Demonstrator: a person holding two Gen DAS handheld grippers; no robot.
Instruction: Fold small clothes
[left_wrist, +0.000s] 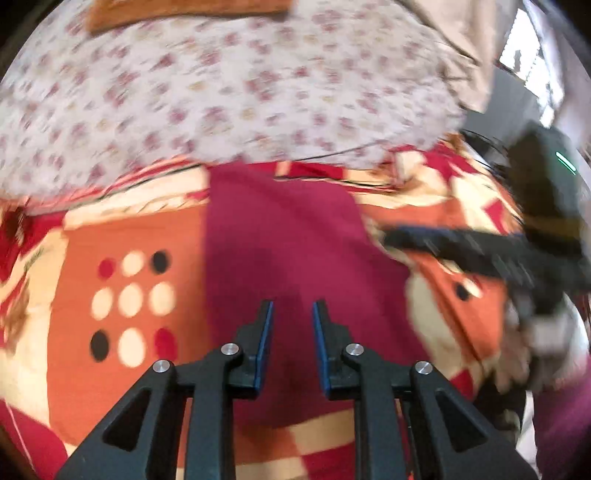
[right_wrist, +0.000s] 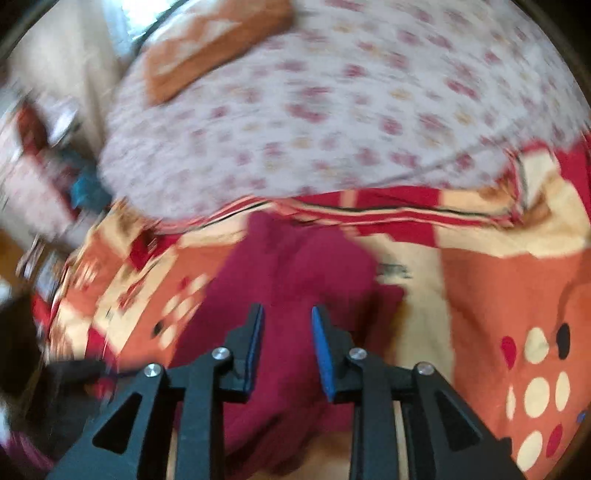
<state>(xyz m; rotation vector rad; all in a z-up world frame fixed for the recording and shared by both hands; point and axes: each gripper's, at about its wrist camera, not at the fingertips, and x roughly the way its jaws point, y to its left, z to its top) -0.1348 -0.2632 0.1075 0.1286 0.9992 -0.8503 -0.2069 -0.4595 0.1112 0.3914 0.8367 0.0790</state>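
Note:
A maroon garment (left_wrist: 288, 240) lies flat on the patterned blanket, its left edge straight. My left gripper (left_wrist: 293, 306) hovers over its near part with the jaws apart and nothing between the pads. In the right wrist view the same maroon garment (right_wrist: 295, 266) looks bunched, and my right gripper (right_wrist: 287, 310) stands over it, jaws apart, pads not pressing the cloth. The right gripper (left_wrist: 399, 238) also shows blurred at the garment's right edge in the left wrist view, with a hand behind it.
An orange, red and cream blanket (left_wrist: 122, 295) with dot patterns covers the near bed. A floral white sheet (left_wrist: 221, 92) lies beyond it. An orange folded cloth (right_wrist: 214, 40) rests at the far end. Clutter (right_wrist: 40, 166) sits off the bed's left side.

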